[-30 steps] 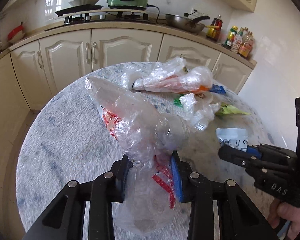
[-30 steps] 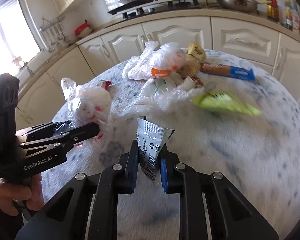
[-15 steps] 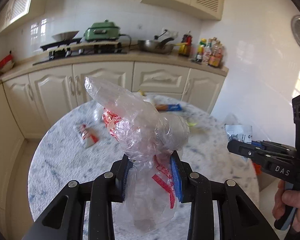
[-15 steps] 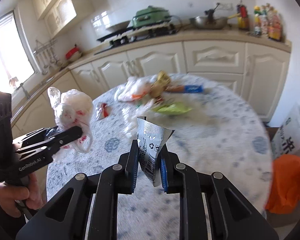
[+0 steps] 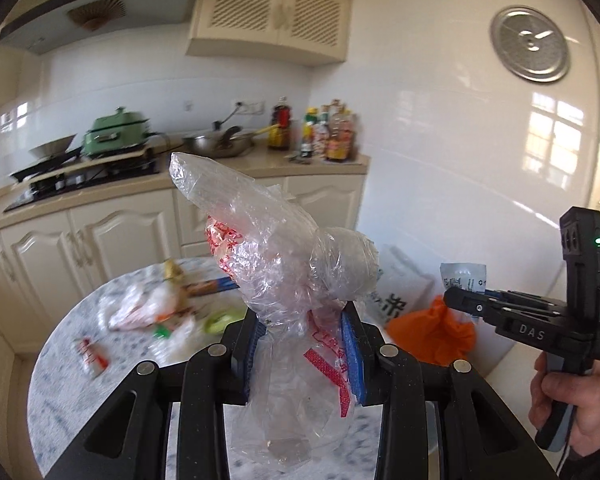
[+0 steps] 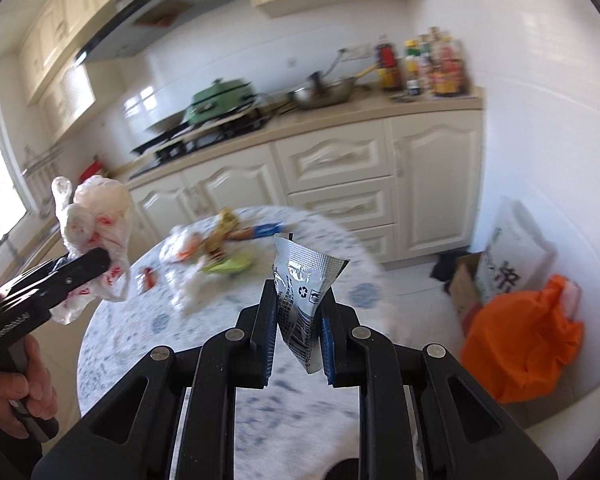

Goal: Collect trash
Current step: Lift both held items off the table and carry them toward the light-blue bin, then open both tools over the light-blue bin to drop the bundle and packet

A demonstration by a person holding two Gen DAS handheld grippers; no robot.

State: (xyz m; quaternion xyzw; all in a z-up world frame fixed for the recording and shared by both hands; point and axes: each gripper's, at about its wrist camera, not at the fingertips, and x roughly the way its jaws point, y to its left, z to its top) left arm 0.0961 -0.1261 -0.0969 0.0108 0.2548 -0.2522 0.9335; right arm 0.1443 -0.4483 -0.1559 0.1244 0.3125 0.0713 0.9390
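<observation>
The left gripper (image 5: 302,346) jaws clamp a crumpled plastic bag (image 5: 276,248); the right gripper (image 6: 298,346) jaws pinch a silver packet (image 6: 300,300).

L claw (image 5: 300,354) tight on clear plastic bag (image 5: 276,264), above round marble table (image 5: 60,364).

Crumpled clear plastic bag (image 5: 284,264) w/ red print, pinched upright in left claw (image 5: 300,344); silver sachet (image 6: 304,292) upright in right claw (image 6: 298,344).
</observation>
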